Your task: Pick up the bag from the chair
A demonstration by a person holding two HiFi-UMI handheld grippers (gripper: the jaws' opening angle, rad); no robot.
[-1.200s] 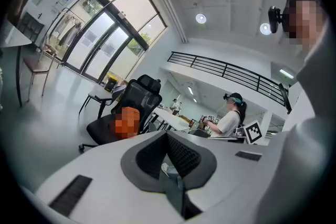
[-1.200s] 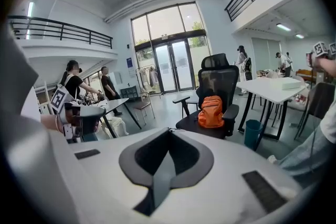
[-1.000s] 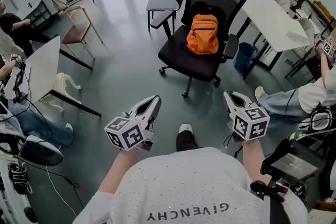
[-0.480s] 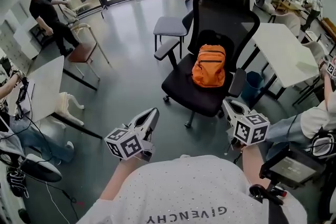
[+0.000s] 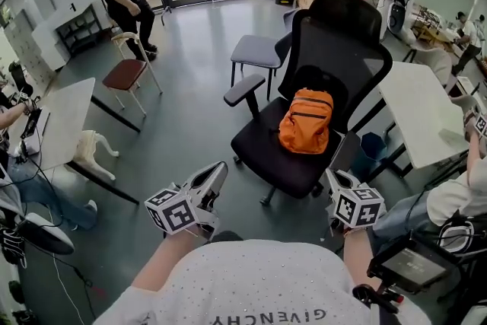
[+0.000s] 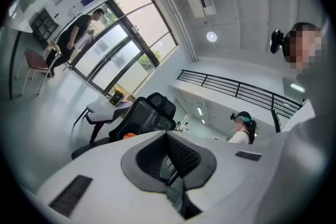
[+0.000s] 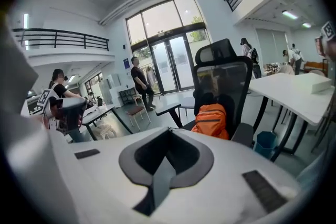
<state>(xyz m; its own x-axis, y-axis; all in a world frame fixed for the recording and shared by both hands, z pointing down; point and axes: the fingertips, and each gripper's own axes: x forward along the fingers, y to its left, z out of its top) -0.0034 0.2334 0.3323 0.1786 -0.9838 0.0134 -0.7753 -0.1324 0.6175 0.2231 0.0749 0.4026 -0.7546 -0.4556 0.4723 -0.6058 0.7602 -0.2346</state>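
- The orange bag (image 5: 306,122) stands upright on the seat of the black office chair (image 5: 283,164); its back leans on the chair's mesh backrest; it sits between the 2 armrests, nearer the one on the white-table side.
- The left gripper (image 5: 218,170) is held out in front of the chair, off the chair's front-left corner and clearly apart from it; its 2 jaws lie closed together with nothing between them; its own view looks across the closed jaws at the chair's backrest and headrest, with only a sliver of the bag showing.
- The right gripper (image 5: 333,177) is held near the chair's front, below the end of the armrest on that side and apart from the seat; its 2 jaws are pressed together and carry nothing; its own view looks over the closed jaws straight at the bag on the chair.
- Neither gripper touches the bag or the chair; the bag is not yet picked up.
- A white table (image 5: 422,114) stands just beside the chair on the right gripper's side; a blue bin (image 5: 373,144) sits on the floor between the chair and that table.
- A grey stool (image 5: 257,51) stands just behind the chair.
- A red-seated chair (image 5: 125,74) stands well apart from the office chair, off its far-left side; a person in black (image 5: 125,0) stands beside that red-seated chair, farther still from the office chair.
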